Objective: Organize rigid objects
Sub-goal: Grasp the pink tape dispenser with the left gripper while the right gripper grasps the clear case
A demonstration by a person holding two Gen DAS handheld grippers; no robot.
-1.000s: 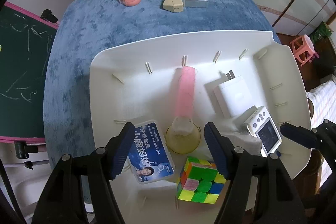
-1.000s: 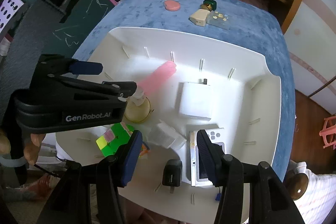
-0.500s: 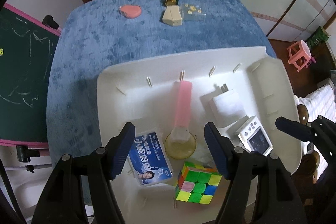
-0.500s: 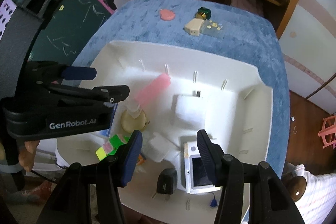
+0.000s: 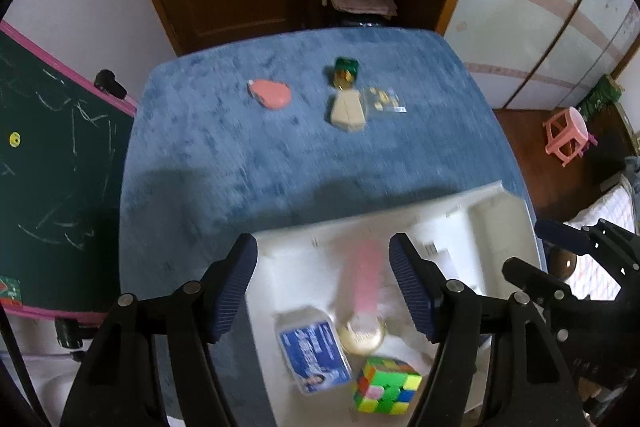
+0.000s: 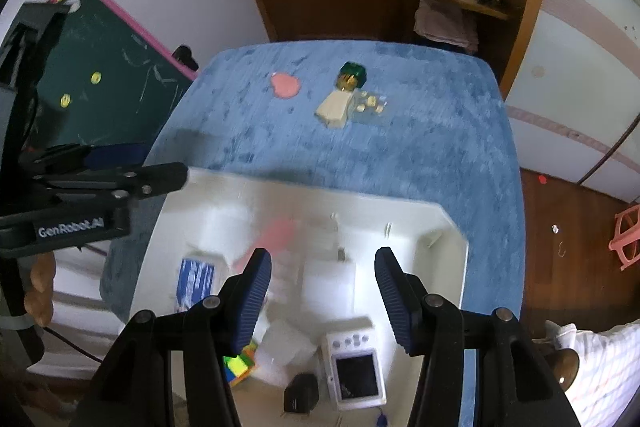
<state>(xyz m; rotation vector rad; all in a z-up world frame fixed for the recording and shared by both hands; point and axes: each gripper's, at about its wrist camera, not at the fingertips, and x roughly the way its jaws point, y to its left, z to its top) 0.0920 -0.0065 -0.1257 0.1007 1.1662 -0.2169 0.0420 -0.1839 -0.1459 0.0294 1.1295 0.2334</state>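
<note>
Both units are hovering above a white tray (image 5: 288,247) sitting on the near part of a blue-covered bench (image 5: 240,147).

The left hand-held gripper (image 5: 324,291) is holding its jaws spread wide with nothing between them. The right hand-held gripper (image 6: 322,297) is likewise standing spread and empty.

Inside the tray, at the near left, a blue-labelled box (image 5: 314,351) is lying flat, with a multicoloured puzzle cube (image 5: 386,385) just to its right. A pink bottle (image 5: 366,283) is lying lengthwise between the left unit's jaws, its round yellowish base (image 5: 362,337) toward the near side. In the right wrist view, a small white camera (image 6: 356,367) is resting screen-up at the near right, a black plug (image 6: 300,393) just to its left, and a white block (image 6: 330,283) farther in; these are blurred.

Outside the tray, on the far part of the bench, a pink item (image 5: 270,93), a green-capped bottle (image 5: 346,71), a beige item (image 5: 348,111) and a clear packet (image 5: 386,99) are lying close together.
</note>
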